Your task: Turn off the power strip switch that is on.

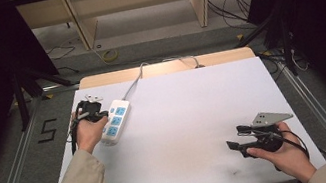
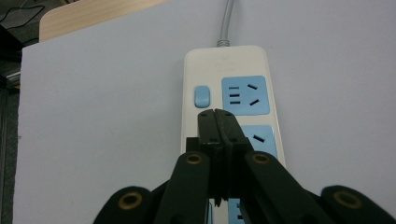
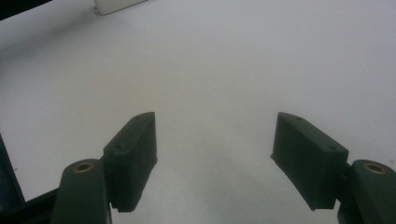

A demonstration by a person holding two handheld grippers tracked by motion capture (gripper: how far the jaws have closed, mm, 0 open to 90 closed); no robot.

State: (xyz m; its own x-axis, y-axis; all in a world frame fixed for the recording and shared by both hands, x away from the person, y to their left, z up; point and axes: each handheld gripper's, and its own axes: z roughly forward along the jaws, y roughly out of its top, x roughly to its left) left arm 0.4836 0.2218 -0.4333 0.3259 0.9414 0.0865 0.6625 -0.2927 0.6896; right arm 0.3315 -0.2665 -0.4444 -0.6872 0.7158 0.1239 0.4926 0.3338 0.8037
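A white plastic power strip [image 1: 115,122] lies flat near the left edge of the bench [image 1: 191,117], whose top is a smooth, matte, pale sheet with a strip of light wood showing along its far edge. The strip is a long rounded bar, set at a slant, with square blue socket panels in a row along its top and a small rounded blue switch [image 2: 202,96] near the cable end. A grey, ribbed cable [image 1: 134,80] leaves that end and runs off over the far edge of the bench.

The left tool [image 1: 94,114], black and angular with brass-coloured rivets at its joints, is held in the person's left hand [image 1: 86,134] right beside the strip. In the left gripper view its two flat black jaws are pressed together with nothing between them, their tips over the strip's top face just below the switch; I cannot tell whether they touch the plastic.

The right tool [image 1: 233,144] sits in the right hand [image 1: 283,151] near the bench's right front corner, well apart from the strip, with a grey three-cornered plate on top. Its blocky jaws stand wide apart over bare bench, holding nothing.
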